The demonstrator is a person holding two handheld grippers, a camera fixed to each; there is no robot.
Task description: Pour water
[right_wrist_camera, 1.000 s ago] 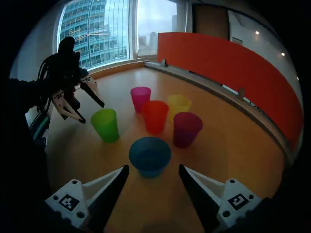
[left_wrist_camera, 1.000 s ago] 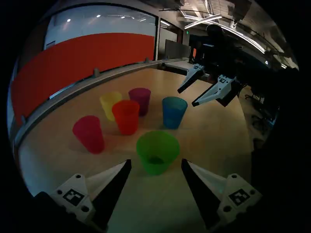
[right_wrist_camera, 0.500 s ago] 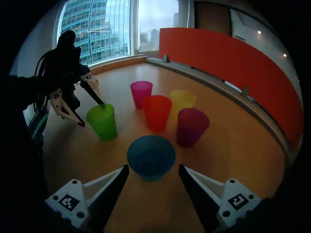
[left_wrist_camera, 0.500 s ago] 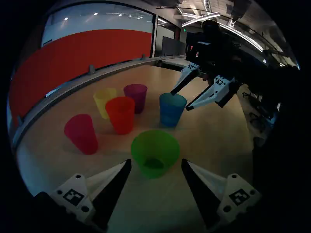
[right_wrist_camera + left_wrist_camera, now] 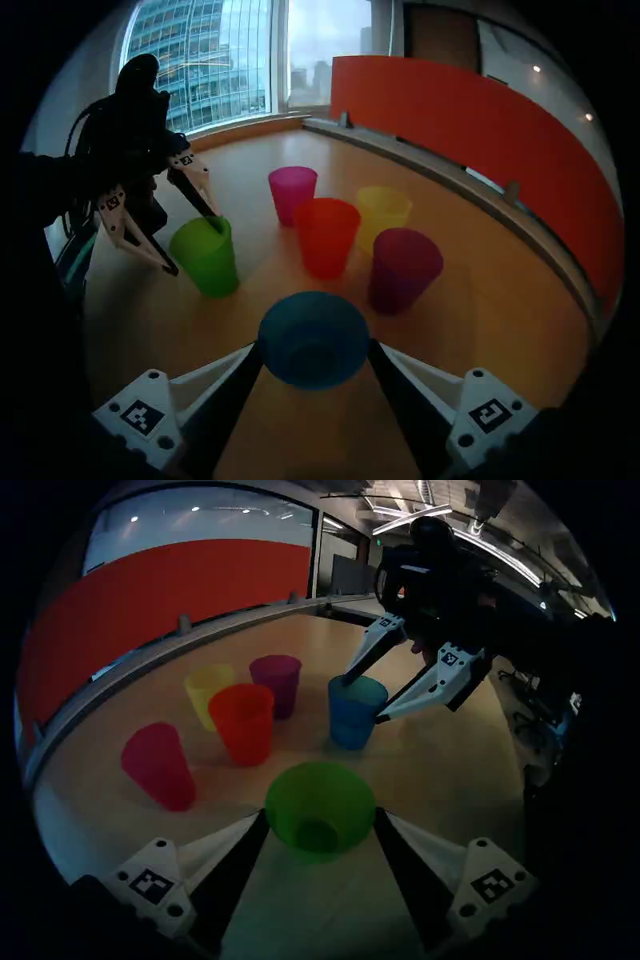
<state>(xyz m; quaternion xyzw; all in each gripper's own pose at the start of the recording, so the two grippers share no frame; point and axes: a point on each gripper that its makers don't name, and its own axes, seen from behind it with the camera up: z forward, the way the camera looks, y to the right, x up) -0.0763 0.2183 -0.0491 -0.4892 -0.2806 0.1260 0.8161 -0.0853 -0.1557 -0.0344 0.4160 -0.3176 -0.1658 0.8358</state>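
Both open grippers are sliding in: left gripper [image 5: 320, 814] around green cup [image 5: 318, 796], right gripper [image 5: 314, 346] around blue cup [image 5: 312, 332], 6 o'clock. Next, squeeze.

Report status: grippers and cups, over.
Left gripper open, straddling green cup. Right gripper open, straddling blue cup. No grasp yet. Orange cup close by, not blocking.

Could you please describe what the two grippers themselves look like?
The left gripper and the right gripper match: each has two long wedge-shaped jaws tapering to points, white outside and black on the inner faces, with a square black-and-white marker near each base. Behind them sits a dark body; thin cables loop from the left one.
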